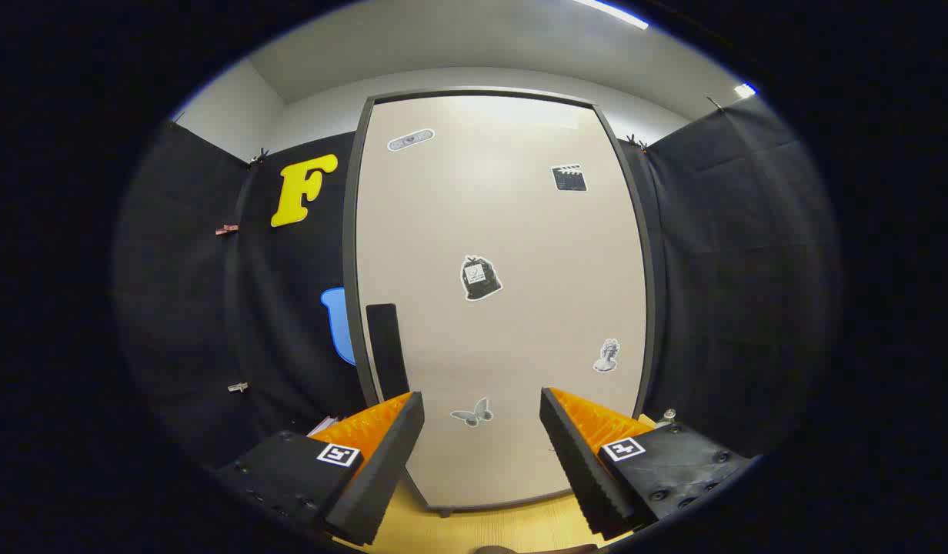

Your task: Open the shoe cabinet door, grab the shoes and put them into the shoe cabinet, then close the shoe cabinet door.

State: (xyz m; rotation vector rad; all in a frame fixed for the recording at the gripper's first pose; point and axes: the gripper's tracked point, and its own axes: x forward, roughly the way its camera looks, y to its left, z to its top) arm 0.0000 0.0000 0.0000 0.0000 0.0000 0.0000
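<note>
The shoe cabinet's door [497, 254] stands straight ahead of me, shut, a tall beige panel in a dark frame with several small stickers on it. A black vertical handle [387, 348] sits near the door's left edge, just beyond my left finger. My gripper [482, 412] is open, nothing between its fingers, pointed at the lower part of the door. The butterfly sticker [472, 415] shows in the gap between the fingertips.
The cabinet stands on a light wooden floor [482, 527]. Black cloth walls [743, 269] close in on both sides of the cabinet. A small reddish-white thing [324, 425] lies low by the cabinet's left side, behind my left finger.
</note>
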